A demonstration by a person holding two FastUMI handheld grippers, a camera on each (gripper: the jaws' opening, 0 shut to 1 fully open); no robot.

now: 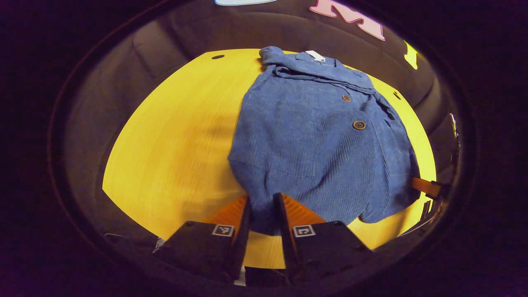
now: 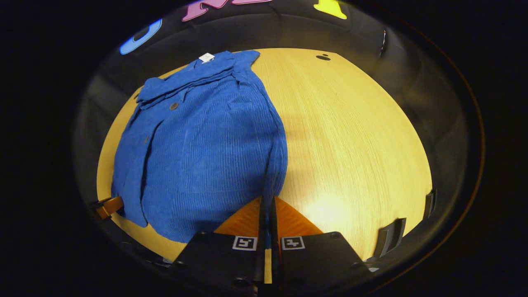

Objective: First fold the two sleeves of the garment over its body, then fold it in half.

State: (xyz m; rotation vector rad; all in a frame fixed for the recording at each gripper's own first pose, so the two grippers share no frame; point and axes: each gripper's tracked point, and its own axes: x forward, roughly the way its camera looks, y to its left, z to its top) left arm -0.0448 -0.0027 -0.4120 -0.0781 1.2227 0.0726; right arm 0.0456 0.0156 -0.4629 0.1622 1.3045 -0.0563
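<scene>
A blue corduroy shirt [image 1: 317, 144] lies on the yellow wooden table [image 1: 177, 136], collar at the far end and both sleeves folded over its body. In the left gripper view my left gripper [image 1: 262, 198] stands open at the near hem, with the cloth between its fingers. In the right gripper view the shirt [image 2: 206, 144] fills the left half of the table [image 2: 350, 136]. My right gripper [image 2: 268, 198] is shut on the shirt's near right hem corner, a thin edge of cloth rising between the fingers. The far-off left gripper [image 2: 108, 206] sits at the hem's other corner, and the far-off right gripper [image 1: 427, 187] shows at the shirt's right edge.
Two brown buttons [image 1: 359, 125] run down the shirt's front, and a white label [image 1: 315, 55] sits at the collar. A small dark hole [image 2: 323, 57] marks the table's far corner. Black brackets [image 2: 396, 233] stand at the near right edge. Bare tabletop lies beside the shirt.
</scene>
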